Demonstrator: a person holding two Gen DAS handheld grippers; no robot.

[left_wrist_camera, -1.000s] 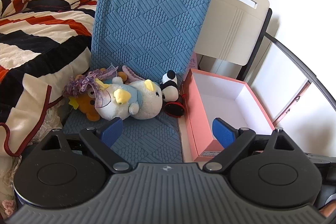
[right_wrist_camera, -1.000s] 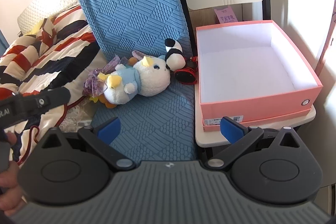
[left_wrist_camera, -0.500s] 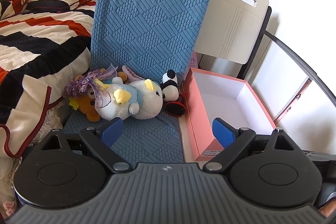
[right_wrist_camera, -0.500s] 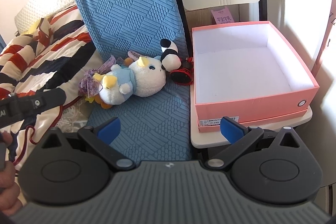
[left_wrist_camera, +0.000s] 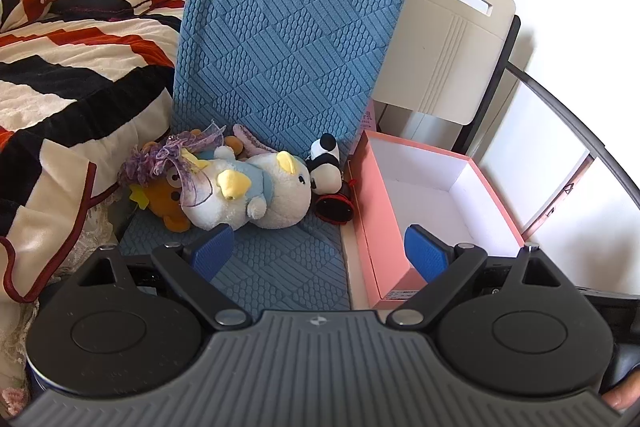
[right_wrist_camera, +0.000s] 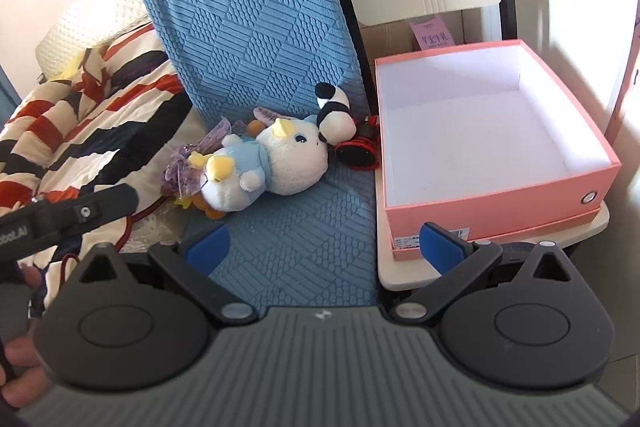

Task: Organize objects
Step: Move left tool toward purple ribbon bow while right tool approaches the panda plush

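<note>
Left gripper: I read the left gripper (left_wrist_camera: 319,251) as spread wide, nothing between its blue pads (left_wrist_camera: 211,250); it hangs over the near edge of the blue chair cushion (left_wrist_camera: 280,259).

Right gripper: my right gripper (right_wrist_camera: 323,245) is likewise apart and empty, over the near part of the same seat, its right pad in front of the box's near left corner.

Target pile: the plush toys lie far and left of both tools, on the seat against the chair back. The white-and-blue penguin plush (left_wrist_camera: 248,191) is the nearest; its long axis runs left to right, head to the right.

Other toys: a panda plush (left_wrist_camera: 326,169) touches the penguin's head on the right, with a round red-and-black object (left_wrist_camera: 334,205) just below it; an orange bear (left_wrist_camera: 166,197) with a purple ribbon tuft (left_wrist_camera: 160,157) sits at the left end.

Destination: the pink box (right_wrist_camera: 484,203) stands open, with nothing visible inside, to the right of the seat, on a pale stool.

Nearer tool: I judge the left gripper nearer the penguin, the right nearer the box.

Approach: I would have to turn my jaws across the penguin's short width, not along its length.

Writing: a pink card (right_wrist_camera: 432,35) behind the box carries printed characters I cannot read; the near box label (right_wrist_camera: 408,241) is too small. Part of a white word shows on the black bar at the left of the right wrist view, incomplete.
</note>
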